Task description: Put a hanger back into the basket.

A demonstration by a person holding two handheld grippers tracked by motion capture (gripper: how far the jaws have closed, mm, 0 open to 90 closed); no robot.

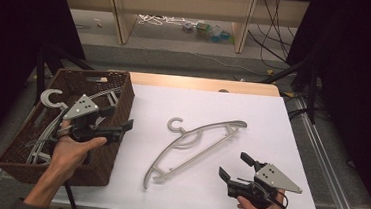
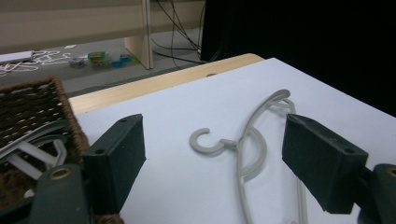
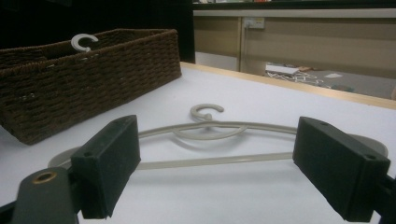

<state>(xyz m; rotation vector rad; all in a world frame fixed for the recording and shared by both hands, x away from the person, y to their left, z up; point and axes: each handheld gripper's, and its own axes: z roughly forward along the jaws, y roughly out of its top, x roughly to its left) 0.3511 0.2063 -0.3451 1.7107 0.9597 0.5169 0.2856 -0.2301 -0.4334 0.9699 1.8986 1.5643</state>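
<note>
2 grippers are in use, 1 per hand, and both are released with nothing between their jaws. At far left, 1 brown wicker basket (image 1: pixel 119 92) sits on the left edge of the white table (image 1: pixel 272 121). It holds several grey hangers in a pile; the exact count cannot be told. The hook (image 1: pixel 52 97) of 1 of these hangers rises above the basket's far-left rim. The left gripper (image 1: pixel 119 128) hovers over the basket's right wall, jaws spread wide and aimed toward the table centre. In the left gripper view, the basket corner lies just beside the left jaw.

1 grey plastic hanger (image 1: pixel 195 144) lies flat on the table, between the 2 grippers and touching neither. It runs diagonally, hook toward the far side and near the basket, 1 shoulder end toward the near edge. Basket and hanger are apart.

At right, the right gripper (image 1: pixel 233 167) is held low near the front edge, jaws spread wide and aimed at the hanger's long side. In the right gripper view, the hanger lies ahead of the jaws.
</note>
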